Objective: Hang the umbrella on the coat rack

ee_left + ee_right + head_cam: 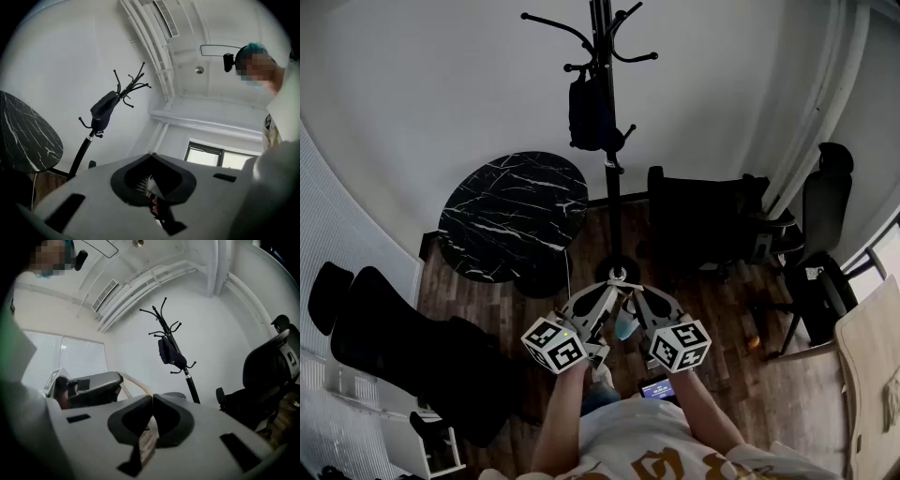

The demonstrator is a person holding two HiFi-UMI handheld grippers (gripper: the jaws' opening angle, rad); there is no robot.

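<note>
Left tool (151, 157) and right tool (153, 398) both clenched empty, black folded umbrella (591, 112) hanging on coat rack (612, 192)

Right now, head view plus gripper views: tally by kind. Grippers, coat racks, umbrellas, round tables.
Grippers: 2, the left gripper and the right gripper, both shut with nothing in them
Coat rack: 1
Umbrella: 1, hanging on the rack
Round table: 1
Total: 5

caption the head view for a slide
Left tool and right tool shut, empty; black umbrella hangs on the coat rack by a marble table
</note>
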